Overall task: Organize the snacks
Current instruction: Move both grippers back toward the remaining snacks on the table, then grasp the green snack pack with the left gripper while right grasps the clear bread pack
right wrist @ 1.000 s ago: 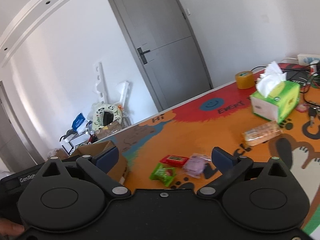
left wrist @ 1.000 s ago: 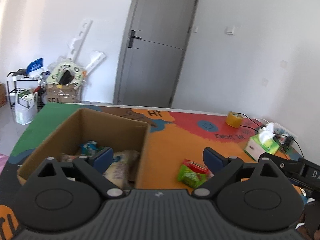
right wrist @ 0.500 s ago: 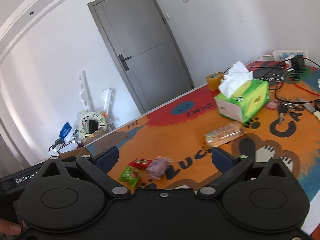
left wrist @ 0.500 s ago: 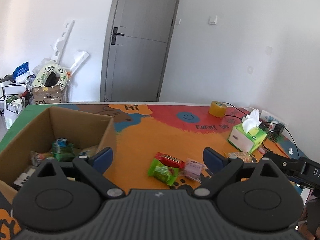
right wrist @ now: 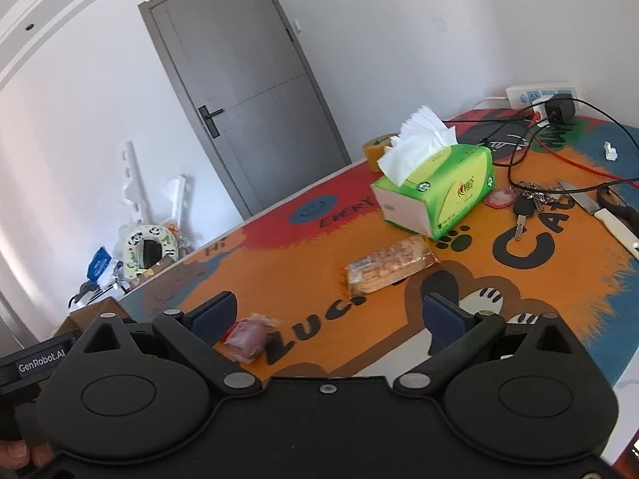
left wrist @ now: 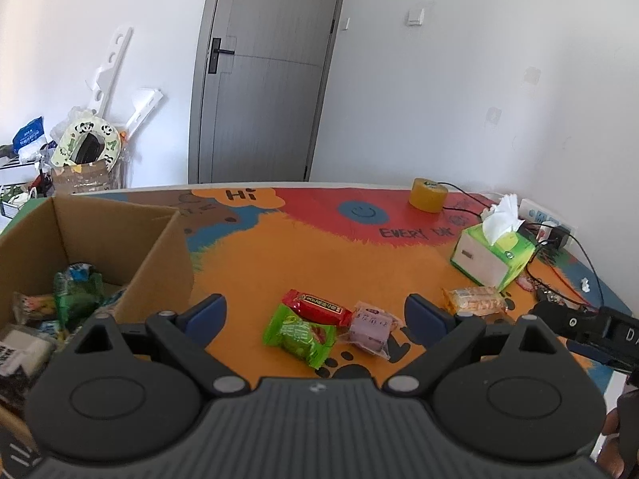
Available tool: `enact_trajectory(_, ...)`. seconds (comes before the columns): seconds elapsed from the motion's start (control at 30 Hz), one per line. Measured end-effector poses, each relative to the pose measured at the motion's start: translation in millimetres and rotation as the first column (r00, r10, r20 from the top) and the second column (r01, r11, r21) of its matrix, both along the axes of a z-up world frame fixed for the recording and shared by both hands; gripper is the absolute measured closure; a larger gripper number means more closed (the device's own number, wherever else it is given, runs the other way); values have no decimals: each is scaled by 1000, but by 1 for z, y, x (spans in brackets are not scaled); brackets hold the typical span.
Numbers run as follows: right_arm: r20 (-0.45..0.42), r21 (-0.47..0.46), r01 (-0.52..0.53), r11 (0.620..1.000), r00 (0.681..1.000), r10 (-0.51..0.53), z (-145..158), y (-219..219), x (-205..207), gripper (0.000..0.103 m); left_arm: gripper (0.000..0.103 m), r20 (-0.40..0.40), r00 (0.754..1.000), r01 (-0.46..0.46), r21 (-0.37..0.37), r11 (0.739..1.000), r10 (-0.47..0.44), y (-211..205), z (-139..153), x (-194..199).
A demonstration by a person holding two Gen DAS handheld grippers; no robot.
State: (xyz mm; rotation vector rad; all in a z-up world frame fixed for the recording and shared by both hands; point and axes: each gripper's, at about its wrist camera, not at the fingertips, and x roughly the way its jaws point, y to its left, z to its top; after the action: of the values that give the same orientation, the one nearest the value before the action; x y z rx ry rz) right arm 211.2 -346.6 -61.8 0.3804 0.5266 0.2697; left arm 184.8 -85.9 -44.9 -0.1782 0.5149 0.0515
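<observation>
A cardboard box (left wrist: 159, 247) holding several snack packets stands at the left of the colourful table mat. A green packet (left wrist: 299, 335), a red bar (left wrist: 317, 308) and a purple packet (left wrist: 371, 325) lie together on the mat, between and just beyond my open, empty left gripper (left wrist: 315, 313). A clear-wrapped biscuit pack (left wrist: 475, 299) lies further right; it also shows in the right wrist view (right wrist: 389, 269), ahead of my open, empty right gripper (right wrist: 331, 313). The purple packet (right wrist: 249, 337) lies by the right gripper's left finger.
A green tissue box (right wrist: 435, 195) stands behind the biscuit pack. A tape roll (left wrist: 428, 194) sits at the far edge. Keys (right wrist: 527, 205), a knife (right wrist: 603, 213), cables and a power strip (right wrist: 543, 94) crowd the right end. The table edge runs close under the right gripper.
Both grippers have swung to the right: the box slid to the left edge of the left view, the loose snacks came between its fingers. The tissue box and biscuit pack grew nearer in the right view.
</observation>
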Motion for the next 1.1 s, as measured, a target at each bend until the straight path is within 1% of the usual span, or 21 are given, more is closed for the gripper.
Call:
enact_trajectory(0.1, -10, 3, 2, 1000, 1000, -2, -5, 0, 8, 2, 10, -10, 1000, -15, 4, 1000, 15, 0, -7, 9)
enact_trajectory(0.17, -15, 5, 4, 1000, 1000, -4, -7, 0, 14, 2, 15, -17, 1000, -25, 17, 1000, 26, -1, -11, 16)
enact_trajectory(0.37, -35, 9, 4, 1000, 999, -4, -15, 0, 31, 4, 28, -66, 997, -45, 18, 999, 46, 1, -27, 35)
enact_trajectory(0.57, -61, 14, 0, 1000, 998, 1, -25, 1, 49, 6, 30, -111, 992, -61, 33, 998, 65, 1, -44, 52)
enact_trajectory(0.77, -81, 10, -2, 1000, 997, 3, -33, 4, 67, 7, 31, -133, 987, -85, 53, 995, 91, 3, -54, 65)
enact_trajectory(0.9, -94, 6, 10, 1000, 996, -9, -37, 6, 81, 7, 32, -150, 985, -83, 62, 995, 91, 2, -61, 71)
enact_trajectory(0.93, -98, 3, 14, 1000, 995, -13, -38, 7, 85, 7, 39, -155, 984, -77, 62, 995, 86, 1, -63, 72)
enact_trajectory(0.97, -102, 1, 18, 1000, 995, -18, -38, 8, 89, 7, 48, -161, 984, -69, 61, 996, 78, 0, -64, 73)
enact_trajectory(1.0, -107, -1, 21, 1000, 994, -21, -40, 9, 93, 7, 54, -170, 983, -62, 59, 996, 71, 0, -65, 73)
enact_trajectory(1.07, -109, -9, 27, 1000, 994, -28, -41, 11, 99, 7, 78, -160, 986, -48, 55, 997, 57, 0, -67, 72)
enact_trajectory(1.1, -109, -17, 31, 999, 993, -33, -41, 12, 102, 7, 78, -161, 986, -48, 38, 998, 54, 2, -67, 72)
